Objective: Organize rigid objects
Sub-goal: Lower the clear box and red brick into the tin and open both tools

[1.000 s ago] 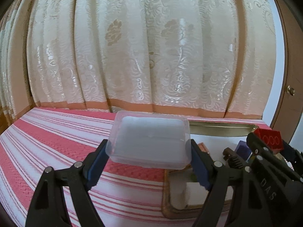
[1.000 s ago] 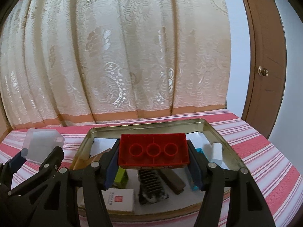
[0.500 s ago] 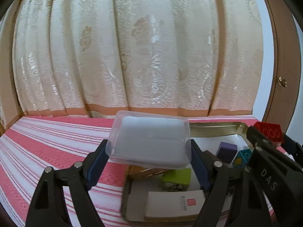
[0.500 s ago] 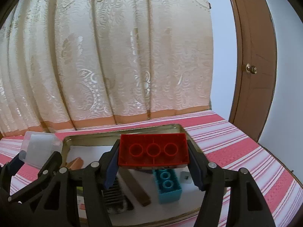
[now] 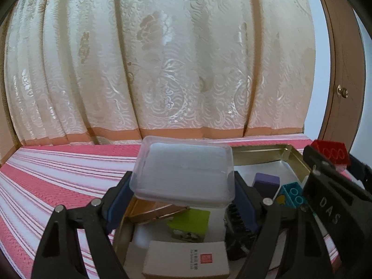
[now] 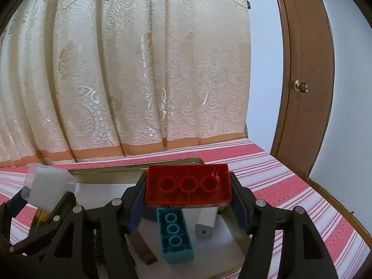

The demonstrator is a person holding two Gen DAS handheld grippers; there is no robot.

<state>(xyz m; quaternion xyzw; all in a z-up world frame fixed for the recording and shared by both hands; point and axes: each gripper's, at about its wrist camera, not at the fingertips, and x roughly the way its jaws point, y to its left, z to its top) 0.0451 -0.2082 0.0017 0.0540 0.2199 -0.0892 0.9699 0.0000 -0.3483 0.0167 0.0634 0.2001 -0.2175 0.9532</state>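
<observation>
My left gripper [image 5: 183,200] is shut on a clear plastic box [image 5: 183,172], held above the left end of a gold metal tray [image 5: 262,150]. My right gripper [image 6: 188,200] is shut on a red brick [image 6: 188,186], hollow side up, above the tray's right part [image 6: 139,166]. The tray holds a teal brick [image 6: 175,237], a white block [image 6: 205,223], a brown strip [image 6: 141,246], a green box [image 5: 189,224], a purple block [image 5: 266,182] and a white card box [image 5: 186,261]. The red brick [image 5: 331,153] and right gripper show at the right of the left wrist view.
The tray sits on a red and white striped cloth [image 5: 53,181]. A cream patterned curtain [image 5: 162,65] hangs close behind. A brown door [image 6: 307,81] with a knob stands at the right. The cloth's right edge [image 6: 334,200] drops off near the door.
Both grippers have moved to the right over the tray, each keeping its object. The teal brick and white block have come into the right wrist view.
</observation>
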